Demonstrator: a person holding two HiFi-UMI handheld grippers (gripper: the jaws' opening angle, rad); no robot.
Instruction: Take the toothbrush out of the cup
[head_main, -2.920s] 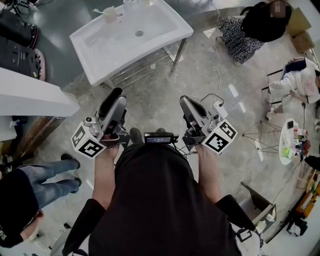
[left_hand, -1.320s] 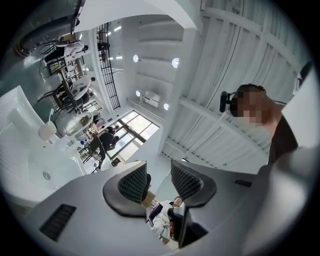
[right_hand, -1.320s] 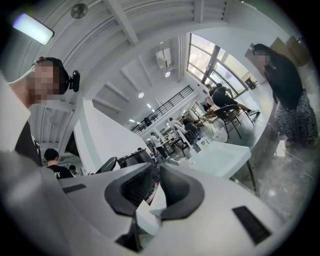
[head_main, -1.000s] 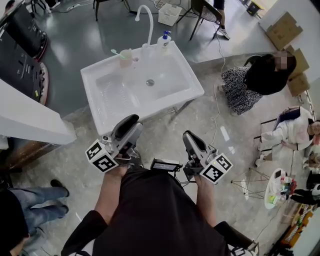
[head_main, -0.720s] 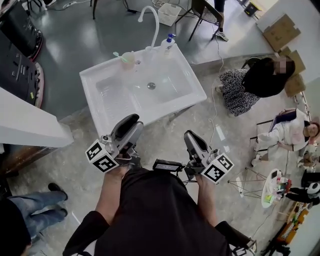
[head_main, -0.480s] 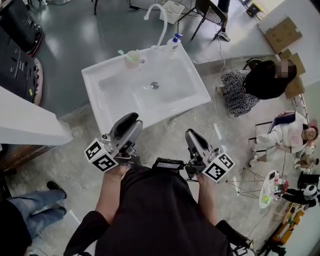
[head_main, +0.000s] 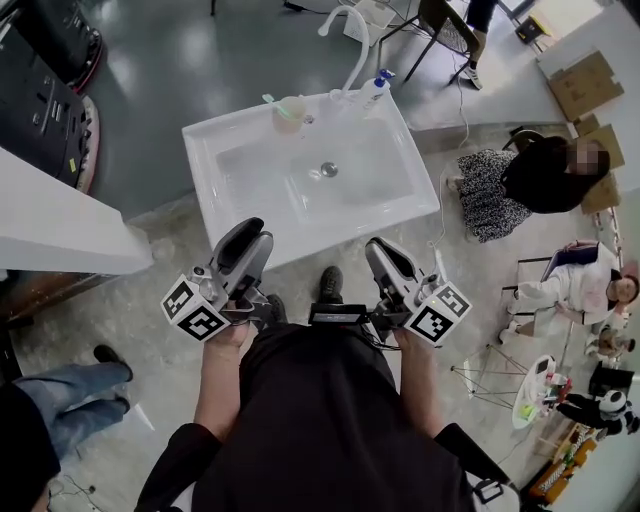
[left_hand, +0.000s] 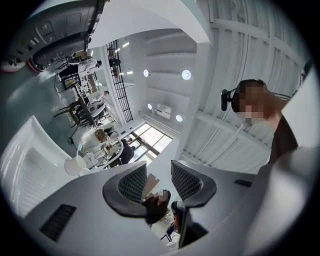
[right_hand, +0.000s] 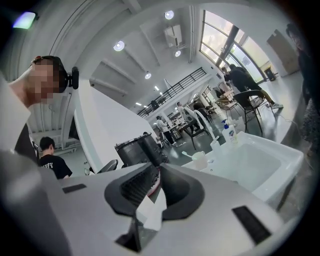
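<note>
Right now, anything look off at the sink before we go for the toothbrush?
Nothing stands out. The cup stands upright on the back rim of the sink beside the faucet, with the toothbrush leaning in it. The soap bottle is upright past the faucet. No spill shows in the basin.

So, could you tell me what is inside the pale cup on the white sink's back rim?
A pale green toothbrush stands in the pale translucent cup, its upper end sticking out to the left. Its lower end and any other contents are hidden.
</note>
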